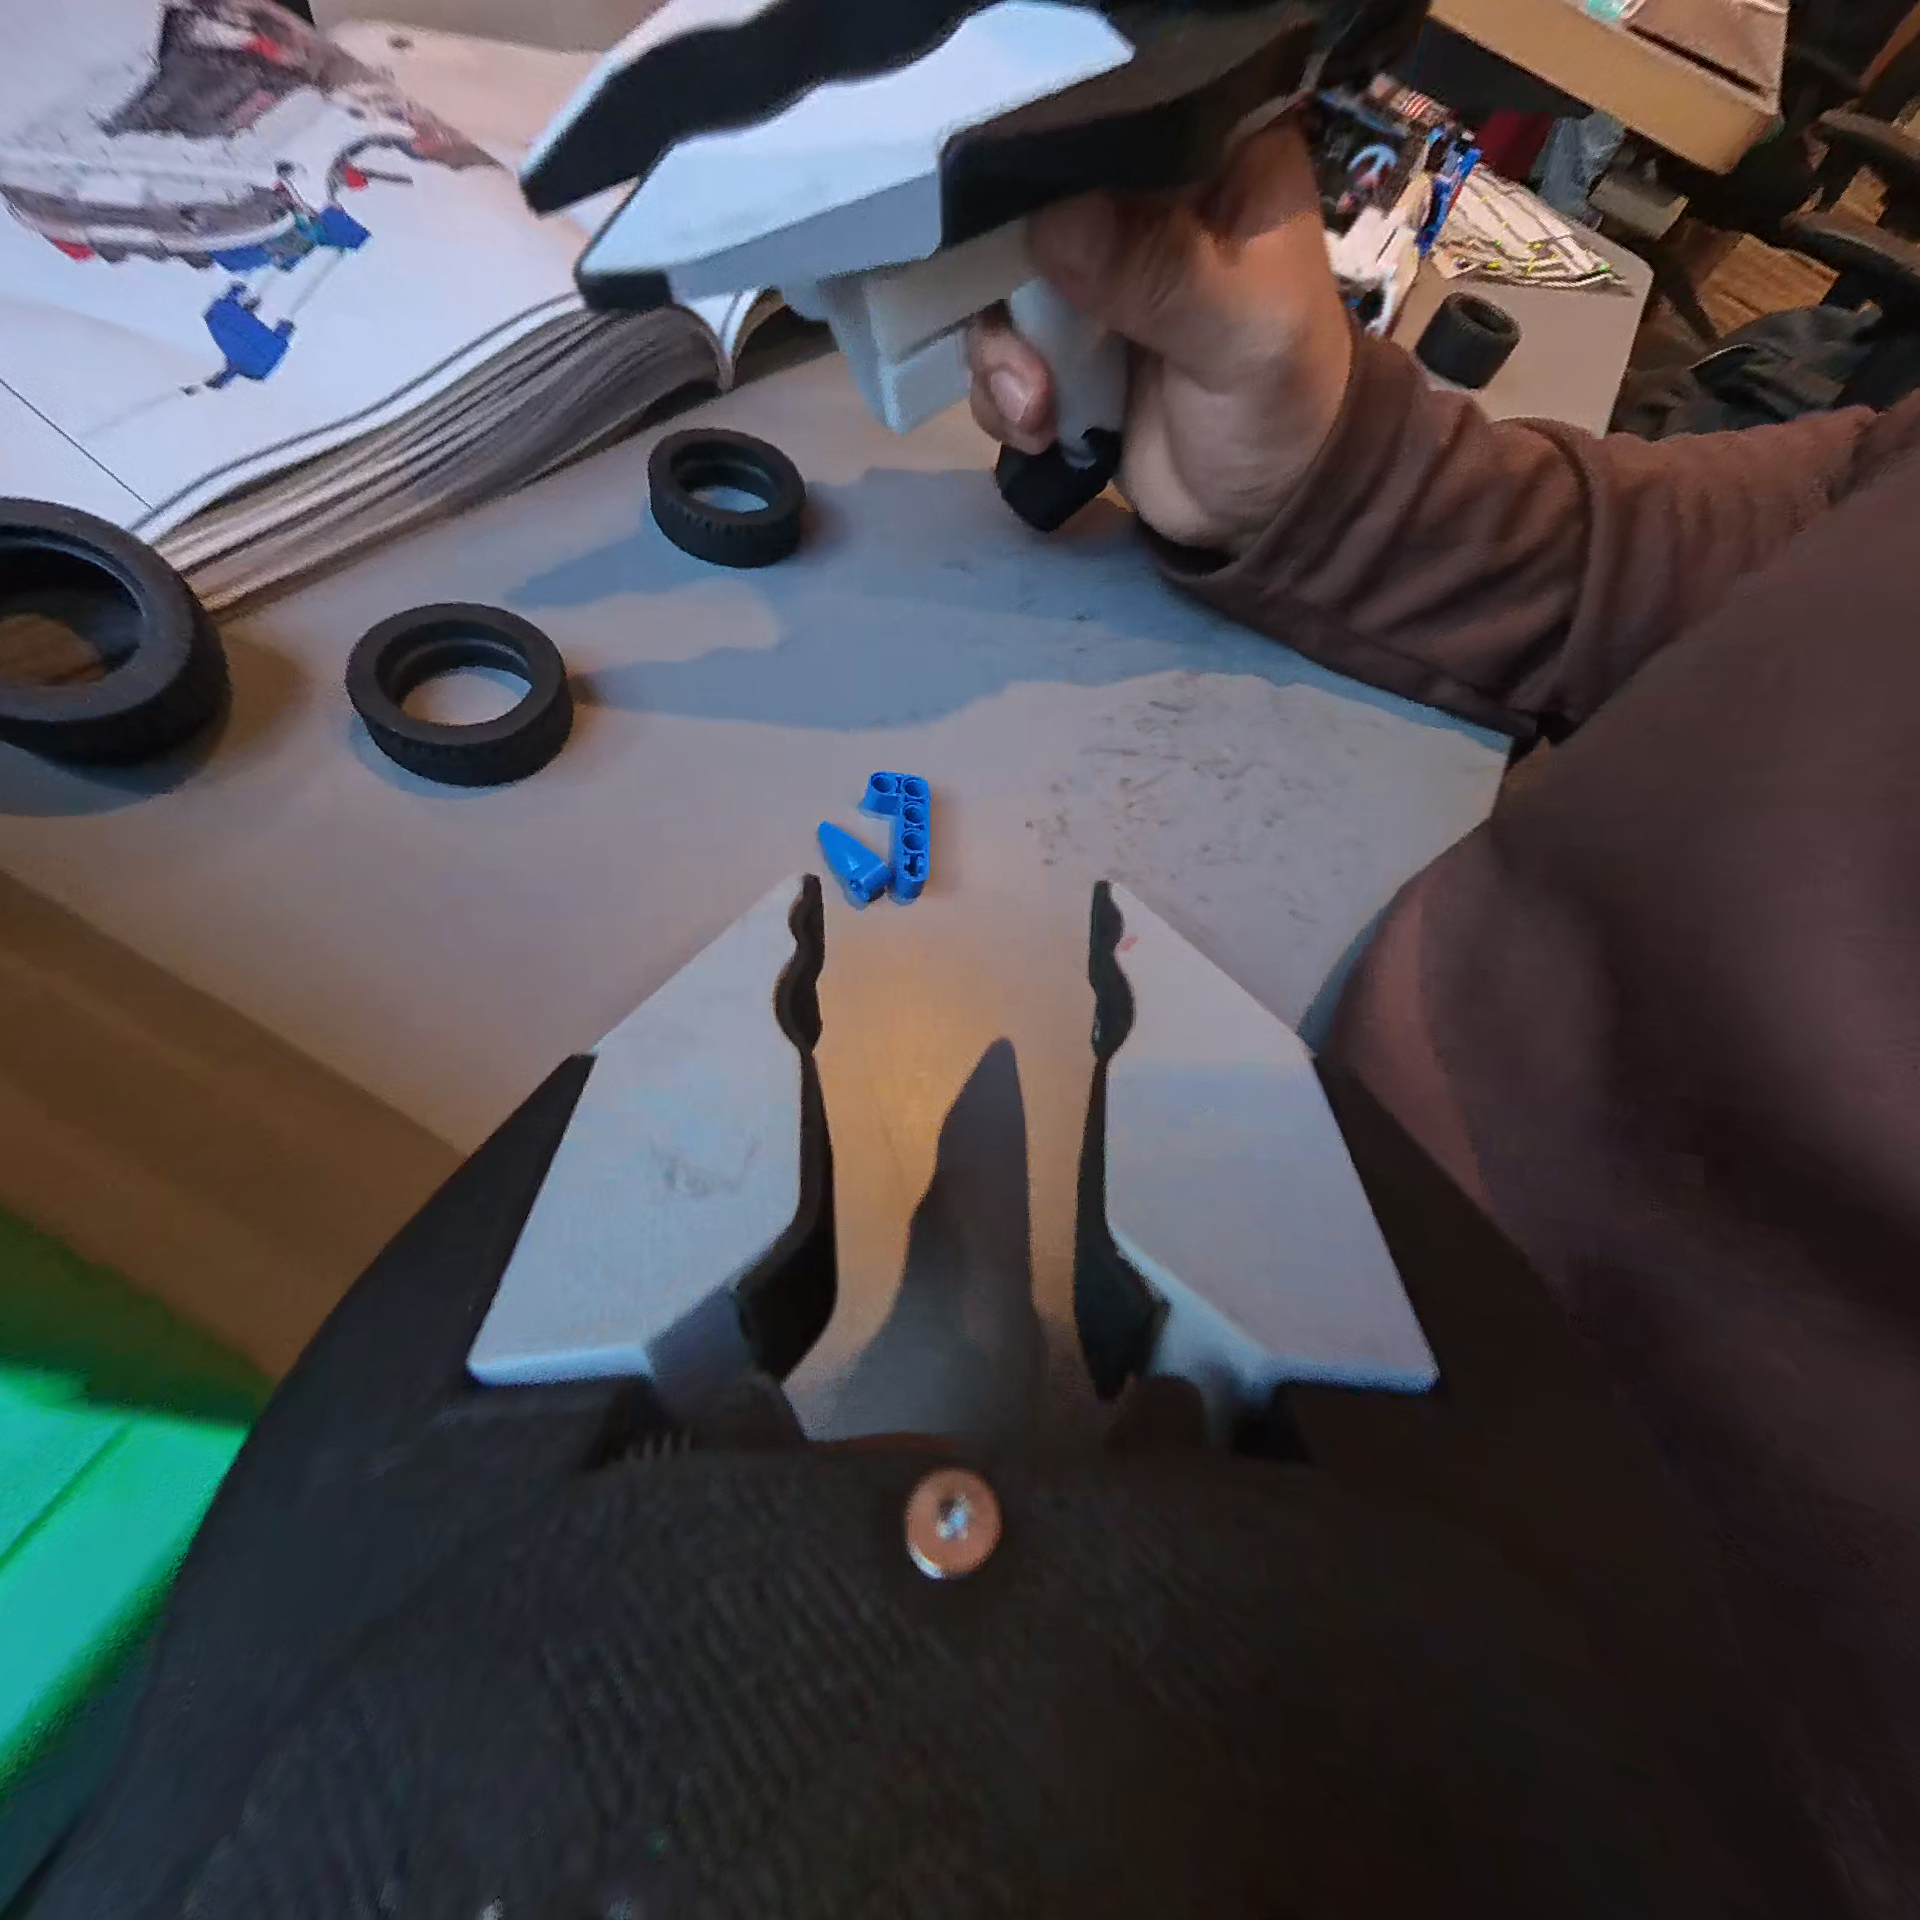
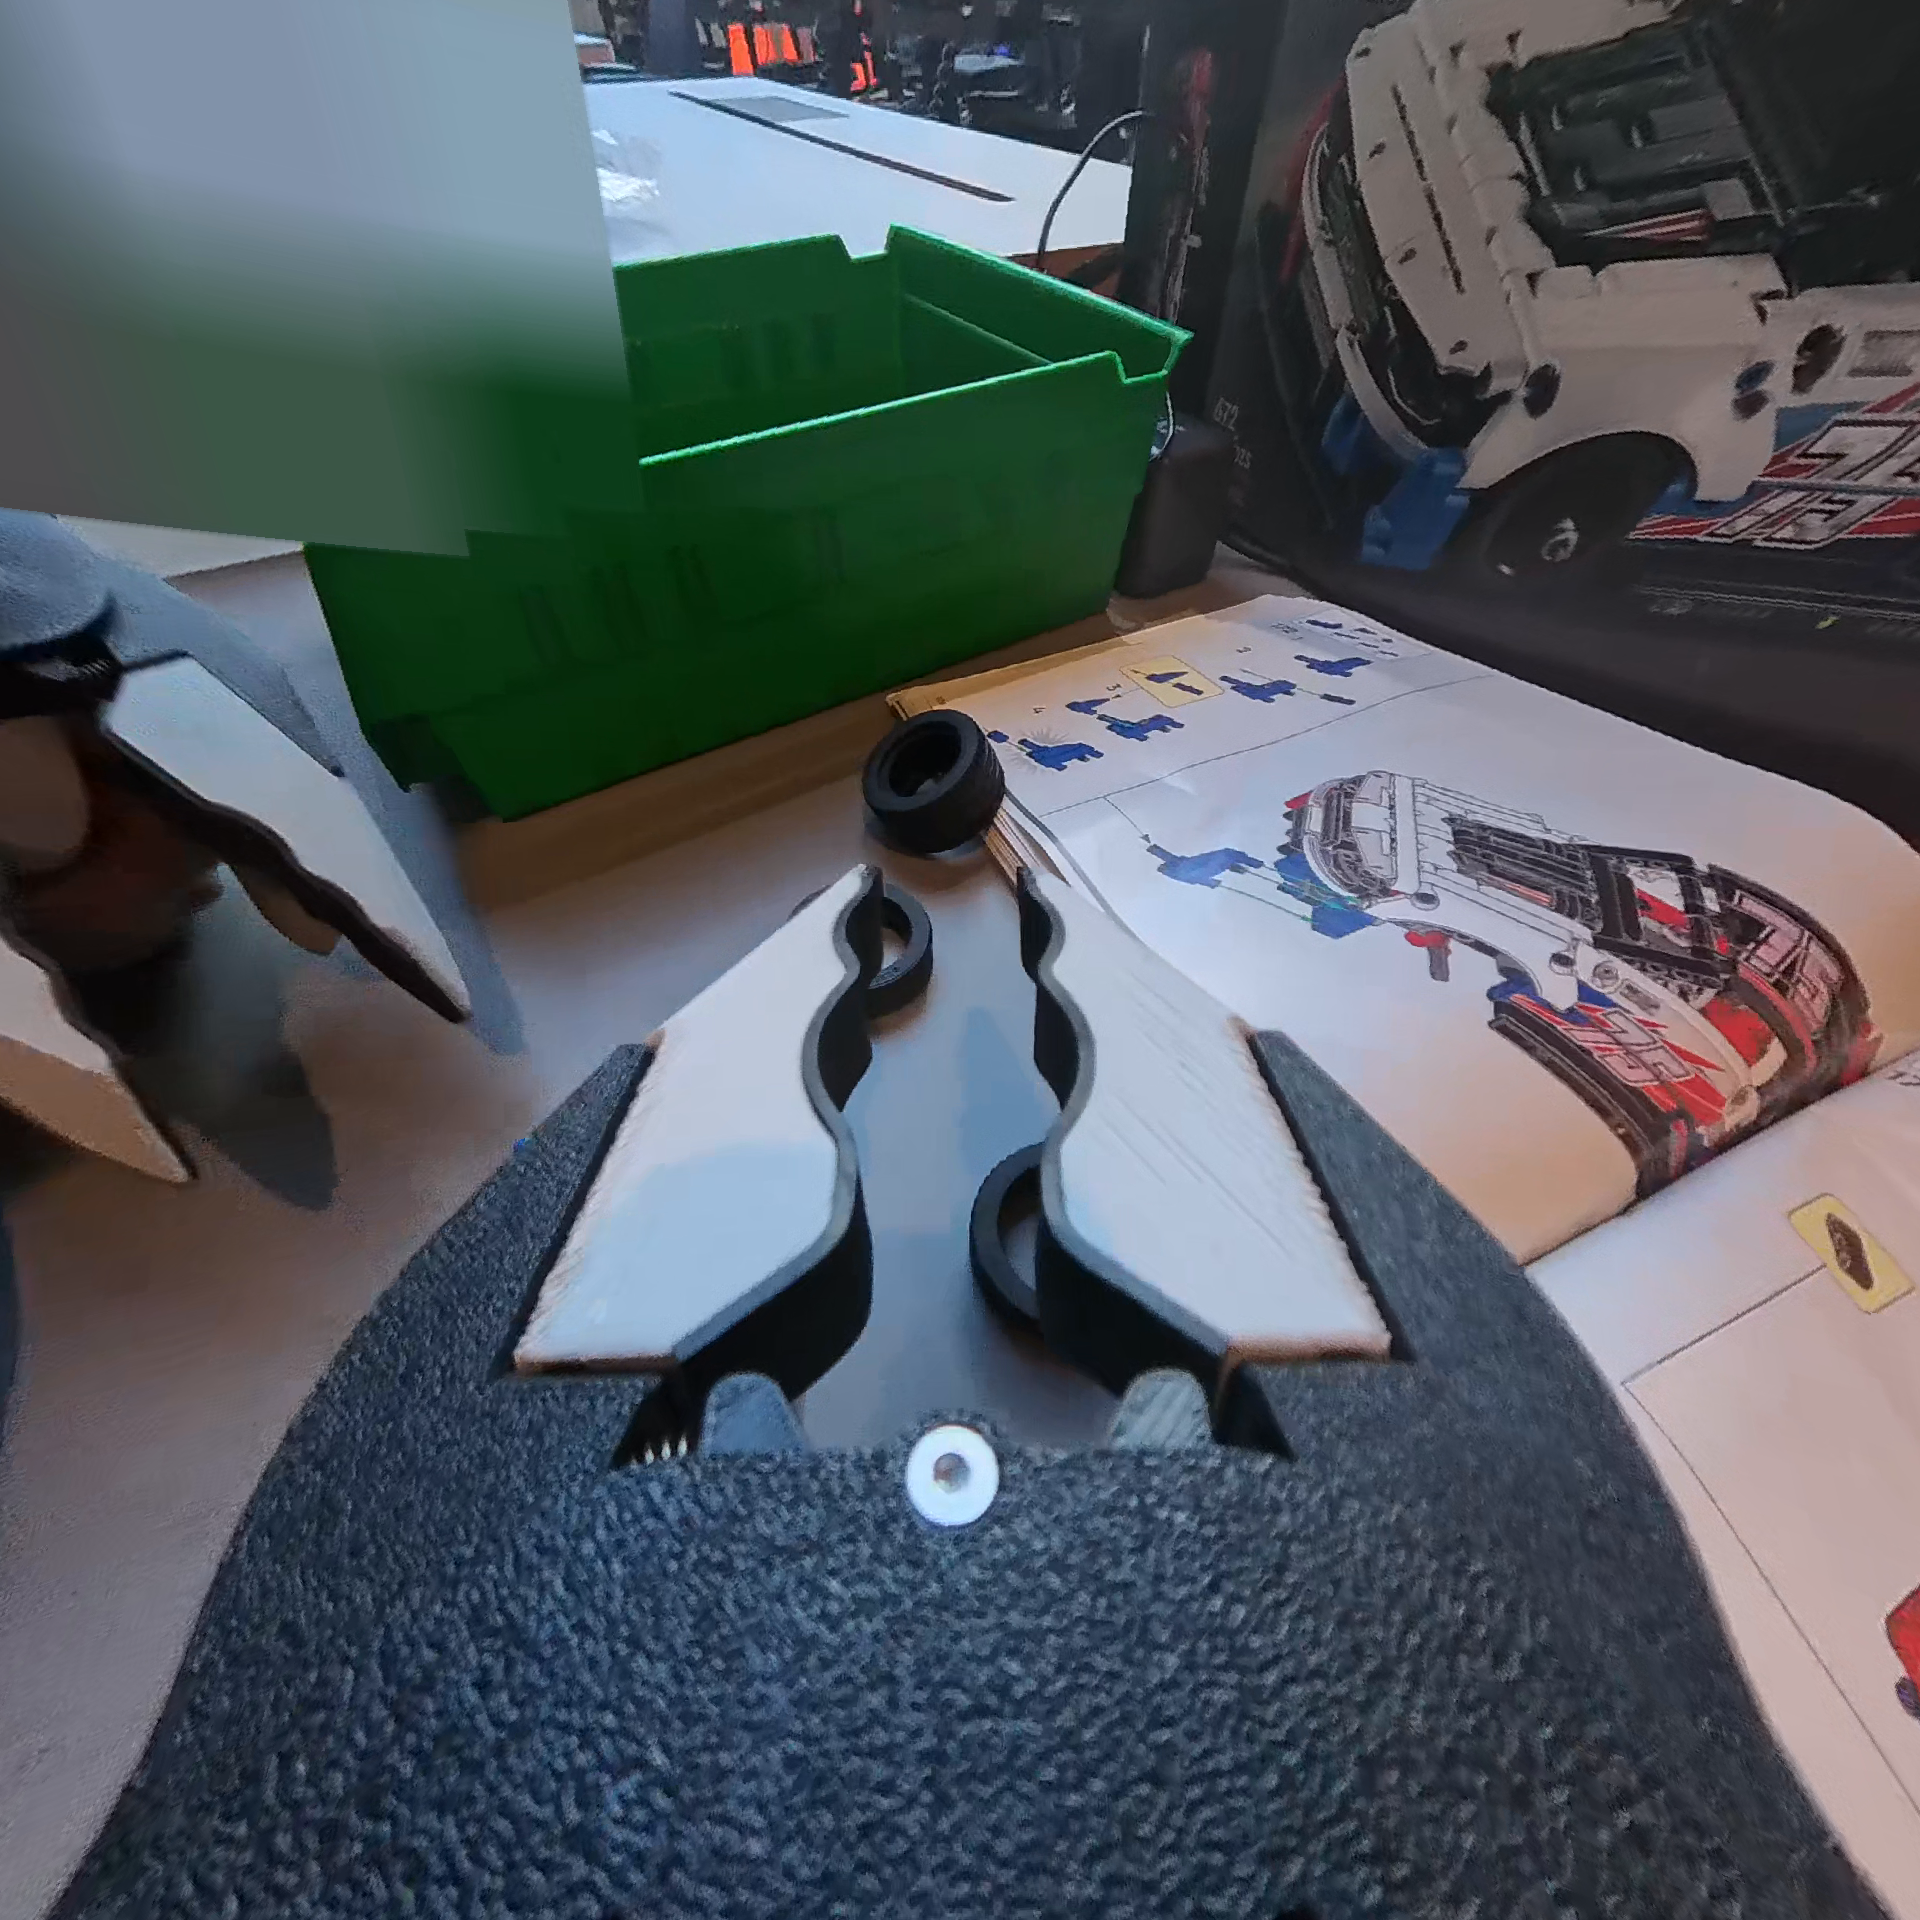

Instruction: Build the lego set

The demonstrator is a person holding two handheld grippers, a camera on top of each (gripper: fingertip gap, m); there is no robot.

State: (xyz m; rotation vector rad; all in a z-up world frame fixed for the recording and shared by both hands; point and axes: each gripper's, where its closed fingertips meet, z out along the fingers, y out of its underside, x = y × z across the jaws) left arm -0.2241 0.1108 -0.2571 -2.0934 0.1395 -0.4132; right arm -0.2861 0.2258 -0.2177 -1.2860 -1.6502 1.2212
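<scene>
The left gripper (image 1: 954,888) hangs over the grey table (image 1: 1195,727) with its jaws parted and nothing between them. Just ahead of its fingertips, slightly toward the left finger, lie two blue lego pieces touching each other: a small pointed cone piece (image 1: 852,862) and a short holed beam (image 1: 906,831). Farther ahead and to the left sit two black tyres (image 1: 460,694) (image 1: 727,497) flat on the table, and a larger tyre (image 1: 99,629) at the left edge. Beyond them lies the open instruction booklet (image 1: 260,312).

The right gripper (image 2: 943,883) is held above the table by a hand (image 1: 1195,312) in a brown sleeve (image 1: 1507,582); its jaws are also spread and empty. Below its fingers two tyres show partly, one by the left fingertip (image 2: 904,951), one near the base of the right finger (image 2: 1003,1236). Ahead stands a tyre on its edge (image 2: 933,784), leaning at the booklet's corner. Beyond it, ahead and left, is a green bin (image 2: 831,540); the part of its inside that shows holds nothing, though much is hidden by its wall. To the right behind the booklet stands the set's box (image 2: 1558,312).
</scene>
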